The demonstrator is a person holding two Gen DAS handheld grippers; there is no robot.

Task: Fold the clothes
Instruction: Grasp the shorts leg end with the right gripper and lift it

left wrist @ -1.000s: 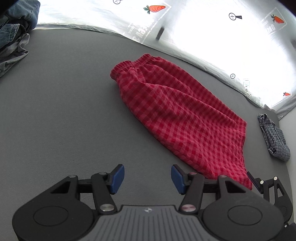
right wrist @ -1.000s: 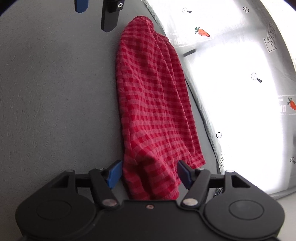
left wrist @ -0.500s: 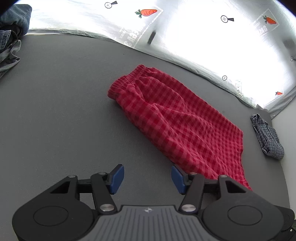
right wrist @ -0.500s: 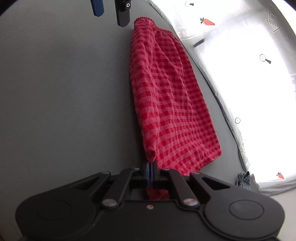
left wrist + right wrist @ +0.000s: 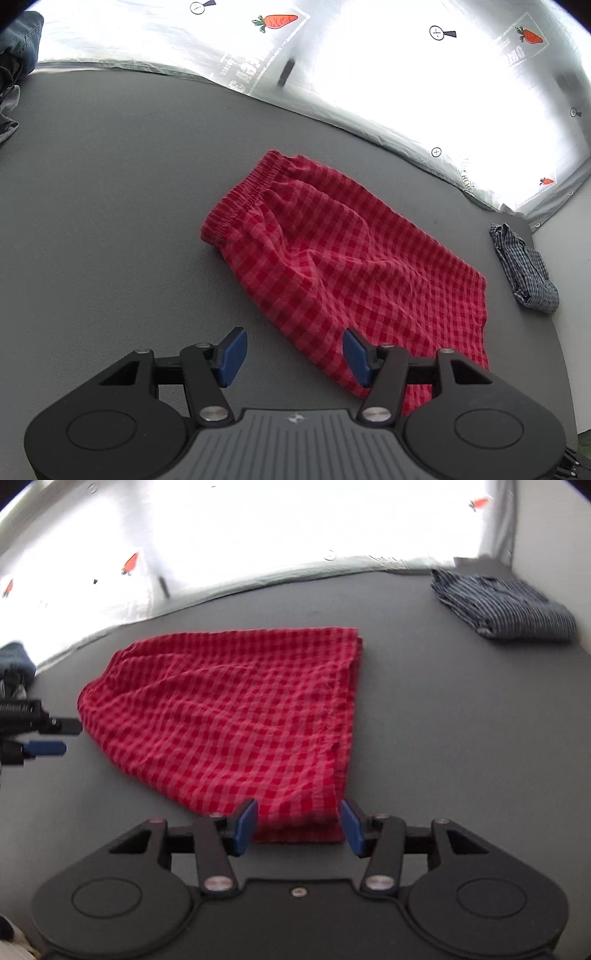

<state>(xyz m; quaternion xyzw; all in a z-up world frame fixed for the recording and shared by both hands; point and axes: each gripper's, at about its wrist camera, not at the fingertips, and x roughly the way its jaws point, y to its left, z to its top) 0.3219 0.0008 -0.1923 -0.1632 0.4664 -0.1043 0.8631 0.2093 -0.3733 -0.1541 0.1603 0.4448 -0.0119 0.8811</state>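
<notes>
red gingham shorts (image 5: pixel 343 266) lie folded lengthwise on the grey table (image 5: pixel 110 184), right gripper (image 5: pixel 298 825) opening with the hem corner between its jaws unpinched, left gripper (image 5: pixel 291 350) half open and empty, probably lining up the next fold

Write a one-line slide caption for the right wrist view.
Right claw opening over the hem corner of red checked shorts lying on a grey table.
</notes>
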